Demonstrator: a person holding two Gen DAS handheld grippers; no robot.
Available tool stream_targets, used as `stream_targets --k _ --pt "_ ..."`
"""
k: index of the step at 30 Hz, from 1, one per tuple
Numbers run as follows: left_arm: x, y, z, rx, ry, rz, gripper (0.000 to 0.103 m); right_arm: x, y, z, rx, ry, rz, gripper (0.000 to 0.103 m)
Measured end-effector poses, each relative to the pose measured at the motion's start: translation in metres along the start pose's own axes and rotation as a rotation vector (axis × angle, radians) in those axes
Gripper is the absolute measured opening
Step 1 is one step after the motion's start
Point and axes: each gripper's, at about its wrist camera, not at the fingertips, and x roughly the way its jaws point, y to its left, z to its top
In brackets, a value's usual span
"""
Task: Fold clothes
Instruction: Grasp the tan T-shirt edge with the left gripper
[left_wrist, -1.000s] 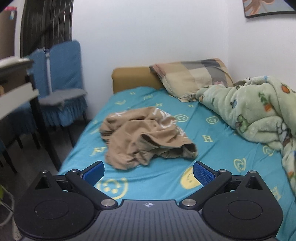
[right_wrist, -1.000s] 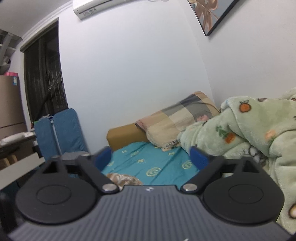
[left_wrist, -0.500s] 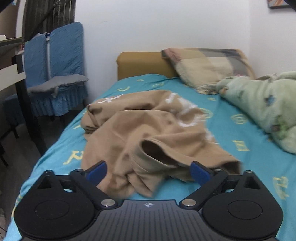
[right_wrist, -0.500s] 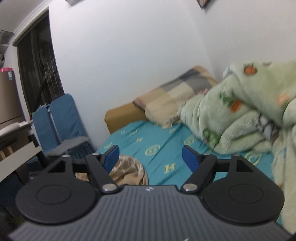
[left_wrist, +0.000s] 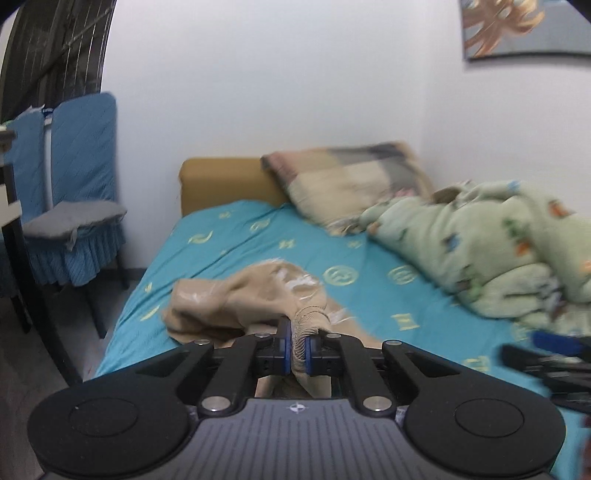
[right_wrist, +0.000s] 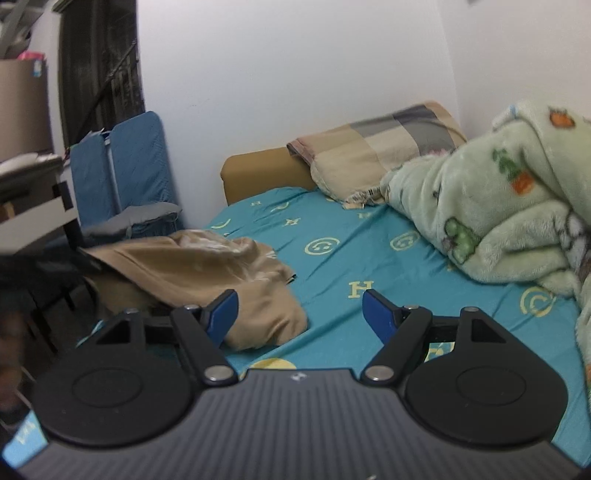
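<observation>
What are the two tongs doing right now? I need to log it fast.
Left tongs: closed on a fold of the tan garment.
Right tongs: open, holding nothing, just above the bed beside the garment.

Left gripper (left_wrist: 298, 349) clamped on tan garment (left_wrist: 258, 295) (ribbed edge); right gripper (right_wrist: 300, 314) spread wide.

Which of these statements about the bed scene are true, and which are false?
1. The left gripper is shut on the tan garment. True.
2. The right gripper holds the blanket. False: its jaws stand open and empty, above the sheet.
3. The garment lies folded flat. False: it is crumpled.
4. The pillow leans at the head of the bed. True.
5. The blanket covers the garment. False: they lie apart.
</observation>
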Motion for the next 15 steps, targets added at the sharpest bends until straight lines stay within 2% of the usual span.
stream_targets --k 4,8,11,15 --pt "-0.061 -0.008 -0.001 -0.017 -0.025 -0.055 0.007 -0.019 0.012 0.002 -0.042 -0.017 0.004 0.076" --pt "-0.121 -0.011 -0.02 -0.064 -0.064 -0.097 0.007 -0.045 0.028 0.006 -0.076 -0.023 0.028 0.076" --pt "-0.15 -0.006 -0.038 -0.105 -0.071 -0.109 0.007 -0.063 0.048 0.003 -0.103 -0.005 0.102 0.076" --pt "-0.161 0.008 -0.055 -0.177 -0.068 -0.115 0.007 -0.069 0.088 -0.017 -0.22 0.072 0.213 0.076"
